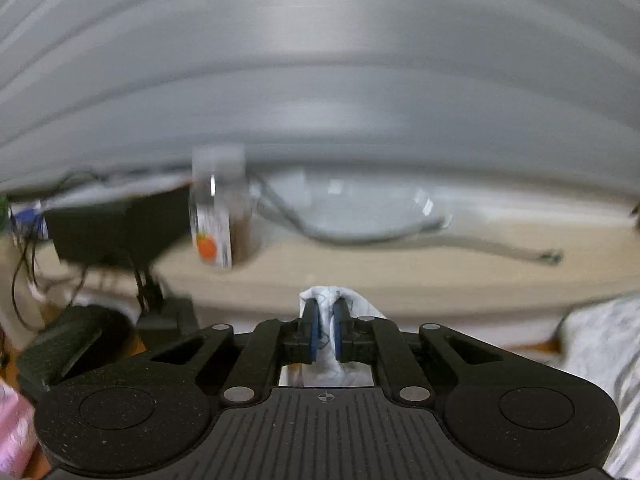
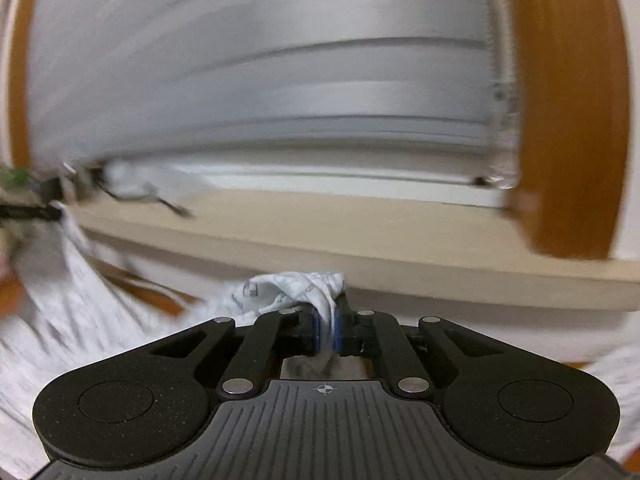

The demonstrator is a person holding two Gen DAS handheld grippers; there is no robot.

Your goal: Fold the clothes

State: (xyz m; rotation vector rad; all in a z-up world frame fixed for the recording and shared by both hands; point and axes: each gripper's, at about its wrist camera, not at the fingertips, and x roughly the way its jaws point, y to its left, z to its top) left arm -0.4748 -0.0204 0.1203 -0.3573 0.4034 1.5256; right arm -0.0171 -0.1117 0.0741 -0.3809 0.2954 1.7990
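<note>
A white garment with a faint grey print is held by both grippers. In the left wrist view my left gripper [image 1: 326, 312] is shut on a bunched fold of the garment [image 1: 360, 304], which sticks up between the blue pads. More of it hangs at the right edge [image 1: 600, 344]. In the right wrist view my right gripper [image 2: 326, 318] is shut on another bunched part of the garment [image 2: 288, 286]. The cloth trails away to the lower left [image 2: 60, 300]. Both views are motion-blurred.
A beige sill or ledge [image 1: 400, 272] runs across ahead, under grey window blinds [image 1: 320, 80]. A bottle with an orange label [image 1: 216, 224], a black box [image 1: 116, 228] and cables [image 1: 460, 240] lie on it. A brown wooden frame [image 2: 568, 120] stands at right.
</note>
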